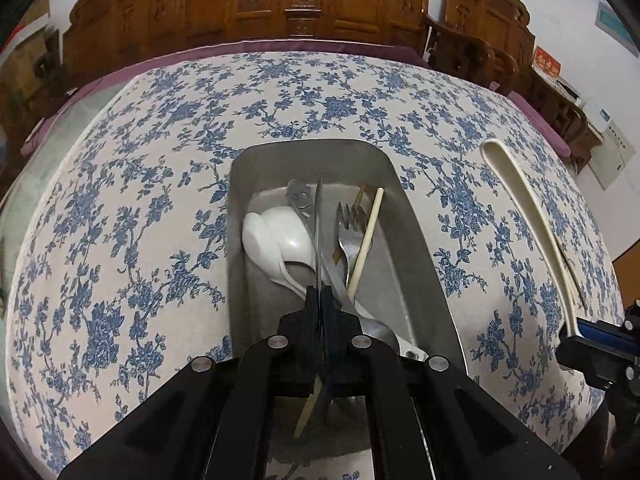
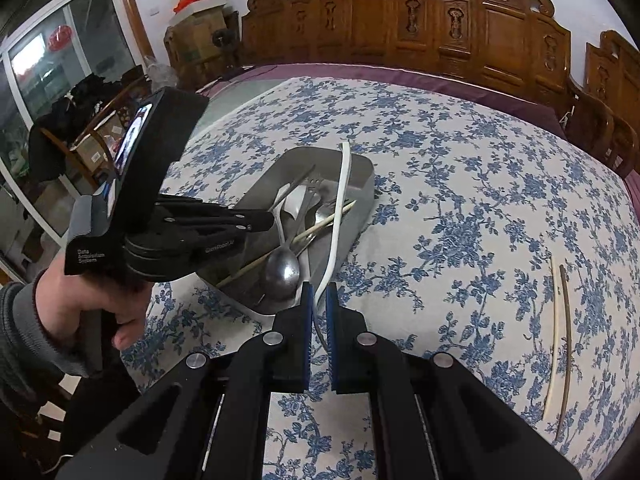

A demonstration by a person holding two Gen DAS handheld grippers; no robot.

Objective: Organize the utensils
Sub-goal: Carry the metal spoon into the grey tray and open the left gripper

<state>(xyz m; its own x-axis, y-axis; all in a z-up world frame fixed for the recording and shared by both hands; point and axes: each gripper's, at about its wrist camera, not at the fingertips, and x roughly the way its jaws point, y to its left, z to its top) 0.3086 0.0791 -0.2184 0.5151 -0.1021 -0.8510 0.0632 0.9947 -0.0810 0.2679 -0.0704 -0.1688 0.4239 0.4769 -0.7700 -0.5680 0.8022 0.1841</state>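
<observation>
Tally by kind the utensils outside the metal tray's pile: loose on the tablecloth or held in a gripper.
Chopsticks on the tablecloth: 2
White long-handled spoon in the right gripper: 1
Thin metal utensil in the left gripper: 1
Total: 4

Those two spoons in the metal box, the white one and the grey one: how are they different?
The white spoon looks glazed and matt pale; the metal spoon is grey and mirror-shiny. The white spoon's bowl is deeper and bulkier; the metal spoon's is a flatter oval. The white spoon's bowl sits about mid-tray, the metal spoon's at the near end. Both lie loose in the metal tray among other cutlery.
</observation>
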